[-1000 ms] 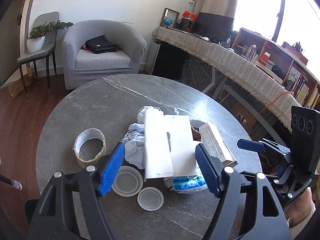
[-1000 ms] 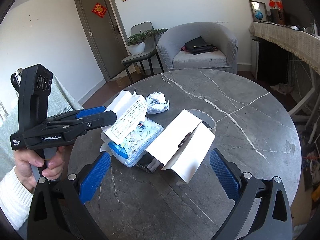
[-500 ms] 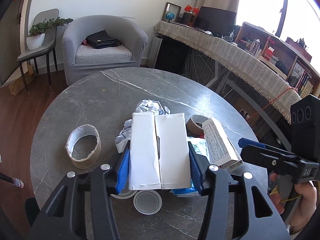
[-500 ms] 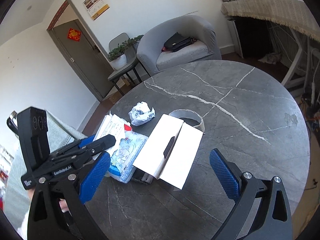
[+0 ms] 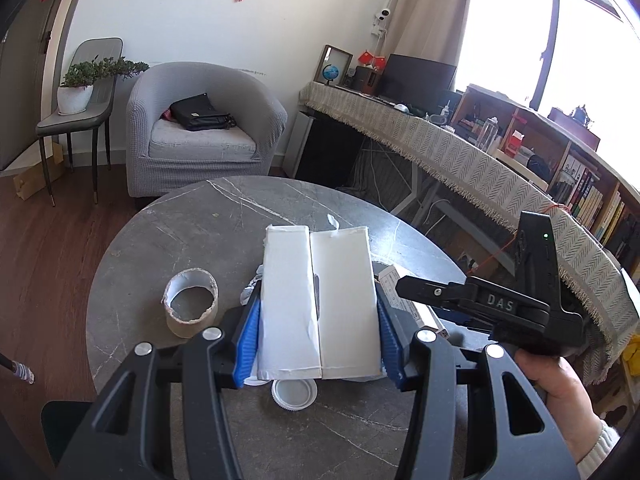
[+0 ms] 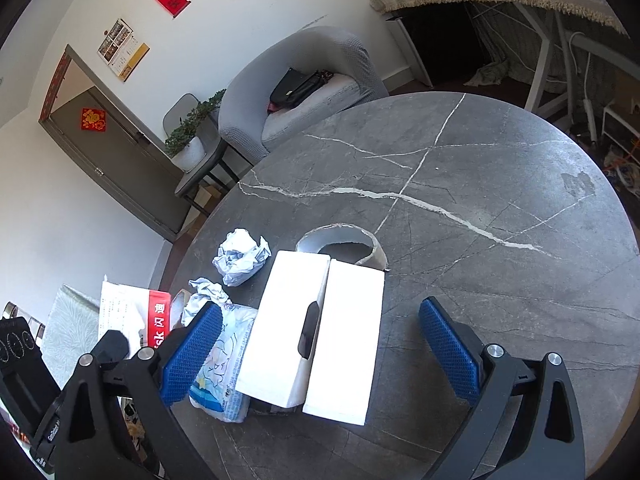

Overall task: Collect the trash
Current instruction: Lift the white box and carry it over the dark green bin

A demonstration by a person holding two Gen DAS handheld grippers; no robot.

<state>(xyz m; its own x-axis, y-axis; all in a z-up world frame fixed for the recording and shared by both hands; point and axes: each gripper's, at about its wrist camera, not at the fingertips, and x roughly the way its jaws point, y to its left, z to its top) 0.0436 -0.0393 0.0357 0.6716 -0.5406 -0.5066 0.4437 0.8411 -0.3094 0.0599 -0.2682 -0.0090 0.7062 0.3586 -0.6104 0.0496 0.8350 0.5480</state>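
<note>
A white cardboard box (image 5: pixel 320 300) with two open flaps sits between the blue pads of my left gripper (image 5: pixel 318 336), which is shut on its sides. The same box shows in the right wrist view (image 6: pixel 316 332) above the round grey marble table (image 6: pixel 480 184). My right gripper (image 6: pixel 320 348) is open and hovers over the box without touching it. Around the box lie a crumpled paper ball (image 6: pixel 240 256), a blue tissue pack (image 6: pixel 224 372), a printed carton (image 6: pixel 136 316), a cardboard tape ring (image 5: pixel 191 308) and a white lid (image 5: pixel 295 394).
A grey armchair (image 5: pixel 200 136) with a black bag stands behind the table, with a chair holding a potted plant (image 5: pixel 80 88) to its left. A long draped bench (image 5: pixel 460 156) and bookshelves run along the right wall.
My left gripper has closed on the white box, and the box now sits higher in its view. My right gripper has swung over the box and stays open.
</note>
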